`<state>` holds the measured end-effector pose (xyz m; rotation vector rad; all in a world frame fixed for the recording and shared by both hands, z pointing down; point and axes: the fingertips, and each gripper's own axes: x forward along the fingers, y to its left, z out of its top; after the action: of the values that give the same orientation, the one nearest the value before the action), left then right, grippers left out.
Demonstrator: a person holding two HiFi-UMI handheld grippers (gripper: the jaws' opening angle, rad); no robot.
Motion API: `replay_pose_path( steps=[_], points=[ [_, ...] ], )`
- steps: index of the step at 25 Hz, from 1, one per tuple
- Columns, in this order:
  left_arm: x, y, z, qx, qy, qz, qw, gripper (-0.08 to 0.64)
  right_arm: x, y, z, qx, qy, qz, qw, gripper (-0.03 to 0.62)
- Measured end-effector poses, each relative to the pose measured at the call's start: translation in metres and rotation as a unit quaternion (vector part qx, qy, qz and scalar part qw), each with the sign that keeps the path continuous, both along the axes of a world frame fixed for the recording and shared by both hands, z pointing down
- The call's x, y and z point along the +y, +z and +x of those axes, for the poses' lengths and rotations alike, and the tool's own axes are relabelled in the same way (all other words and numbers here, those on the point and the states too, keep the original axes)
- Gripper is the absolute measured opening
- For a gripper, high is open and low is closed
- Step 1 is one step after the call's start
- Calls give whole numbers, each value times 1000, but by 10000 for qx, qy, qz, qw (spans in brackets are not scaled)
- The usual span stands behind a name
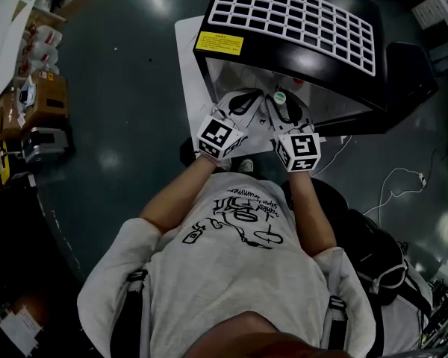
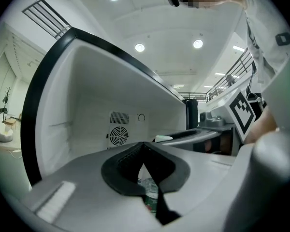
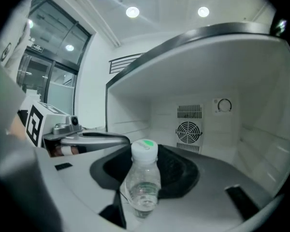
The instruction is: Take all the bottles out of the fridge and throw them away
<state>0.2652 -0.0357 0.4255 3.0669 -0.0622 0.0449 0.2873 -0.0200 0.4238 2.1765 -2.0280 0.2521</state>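
While the fridge (image 1: 392, 80) stood open, the right gripper (image 3: 152, 164) clasped an upright bottle (image 3: 144, 180) in wide jaws for removal; the left gripper (image 2: 144, 164) pinched a second bottle (image 2: 151, 198).

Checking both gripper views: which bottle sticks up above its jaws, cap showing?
The right gripper's bottle: its white, green-marked cap stands above the jaws. The left gripper's bottle only peeks through the slot between its jaws, no cap visible.

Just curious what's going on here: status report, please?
Right hand-held gripper holds green-capped bottle at fridge mouth. Left hand-held gripper apparently pinches second bottle. Nothing blocking.
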Motion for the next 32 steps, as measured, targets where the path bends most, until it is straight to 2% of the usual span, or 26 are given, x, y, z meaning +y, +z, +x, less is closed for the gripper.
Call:
replay_pose_path(
  steps=[5, 23, 32],
  points=[
    [7, -17, -8, 101, 83, -60, 9999, 6, 9, -15, -7, 20, -81, 32, 10000, 160],
    [25, -78, -27, 414, 197, 97, 9989, 6, 31, -71, -25, 89, -244, 210, 9994, 160],
    [27, -88, -37, 431, 277, -19, 9987, 6, 39, -83, -34, 59, -320, 201, 9993, 160]
  ],
)
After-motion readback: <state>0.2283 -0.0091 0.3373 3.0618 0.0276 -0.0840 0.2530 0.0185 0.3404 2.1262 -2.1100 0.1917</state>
